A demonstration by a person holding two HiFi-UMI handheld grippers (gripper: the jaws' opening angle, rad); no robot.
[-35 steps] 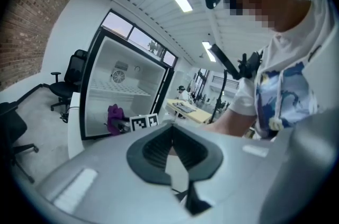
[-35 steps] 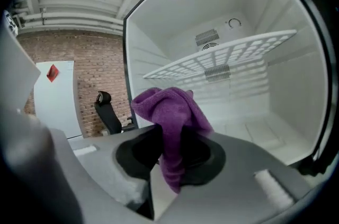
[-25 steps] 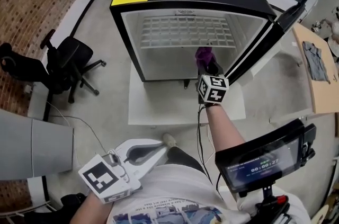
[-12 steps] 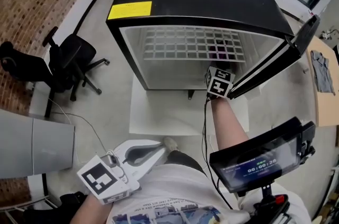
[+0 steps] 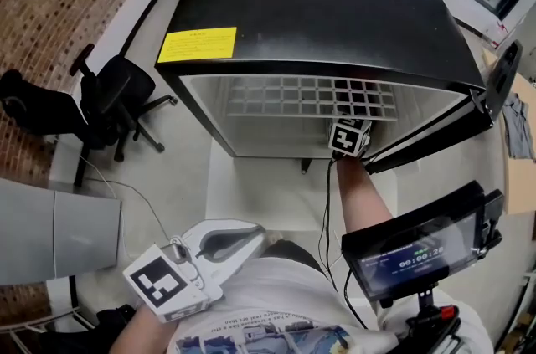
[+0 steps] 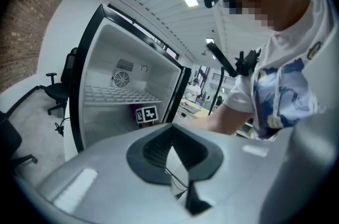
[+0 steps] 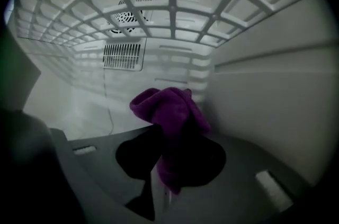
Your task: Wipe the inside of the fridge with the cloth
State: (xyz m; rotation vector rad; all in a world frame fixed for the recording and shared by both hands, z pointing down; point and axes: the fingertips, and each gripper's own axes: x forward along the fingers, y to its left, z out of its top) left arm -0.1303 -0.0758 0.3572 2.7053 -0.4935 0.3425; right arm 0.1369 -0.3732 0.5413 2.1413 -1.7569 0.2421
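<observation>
Cloth [image 7: 169, 109] clamped in right gripper [image 7: 165, 167]; long axis upright, bunched end up.

1 fridge [image 5: 335, 17], with 1 open door [image 5: 469, 114], 1 wire shelf [image 5: 285, 97], 1 yellow sticker [image 5: 197, 44] and 1 round fan grille [image 6: 121, 80]; 1 purple cloth [image 7: 164, 104]; 2 grippers, the left gripper [image 6: 172, 125] and the right gripper [image 7: 168, 135]; 2 marker cubes, the left cube [image 5: 163, 281] and the right cube [image 5: 349, 136]; 2 black office chairs, the nearer chair [image 5: 126, 93] and the farther chair [image 5: 29, 105]; 1 white mat [image 5: 260, 177]; 1 screen [image 5: 414, 252].
</observation>
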